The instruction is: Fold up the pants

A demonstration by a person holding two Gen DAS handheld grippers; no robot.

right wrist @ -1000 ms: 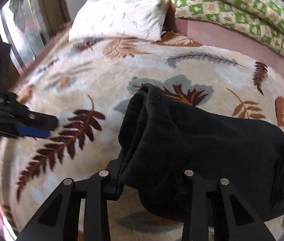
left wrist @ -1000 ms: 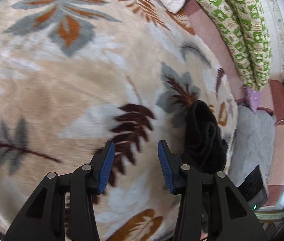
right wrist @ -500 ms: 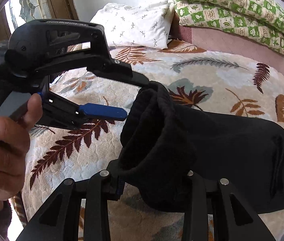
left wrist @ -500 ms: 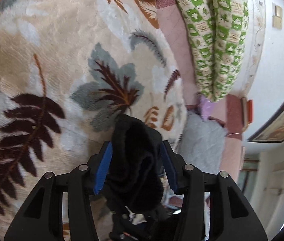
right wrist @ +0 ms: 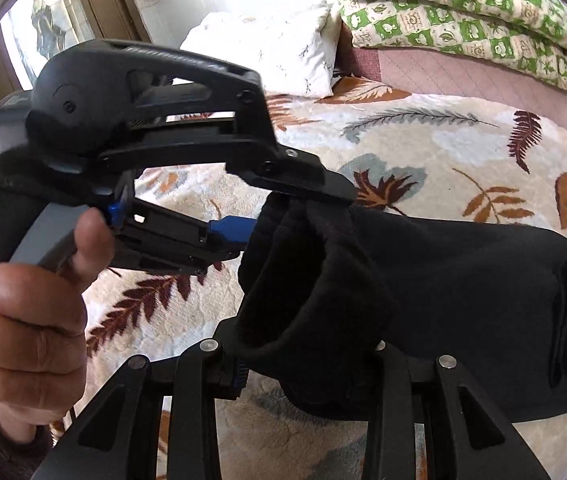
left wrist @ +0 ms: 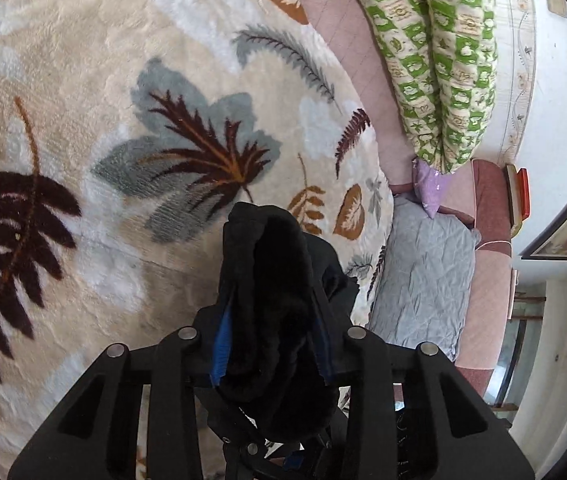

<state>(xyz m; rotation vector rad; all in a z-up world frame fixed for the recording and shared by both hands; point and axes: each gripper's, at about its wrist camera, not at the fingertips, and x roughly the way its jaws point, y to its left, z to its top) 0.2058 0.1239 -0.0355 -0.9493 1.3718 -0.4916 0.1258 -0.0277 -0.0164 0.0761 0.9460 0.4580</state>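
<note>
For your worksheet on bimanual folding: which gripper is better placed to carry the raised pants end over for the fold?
Probably left: the left gripper clamps the pants at the raised top edge; the right gripper grips lower.

The left black two-finger gripper with blue pads [left wrist: 271, 340] has its jaws drawn in against a thick bunch of black cloth, one blue pad [left wrist: 221, 344] showing along the left edge of the bunch and a thinner blue strip on the other side. From the right wrist view the same tool [right wrist: 283, 208] reaches in from the left, its upper finger lying over the top of the bunch and its lower blue pad pressed to the side; a bare left hand [right wrist: 23, 312] wraps the grey handle, thumb forward. The right black two-finger gripper [right wrist: 307, 364] is clamped on the lower part of that same bunch, fingers close together.
</note>
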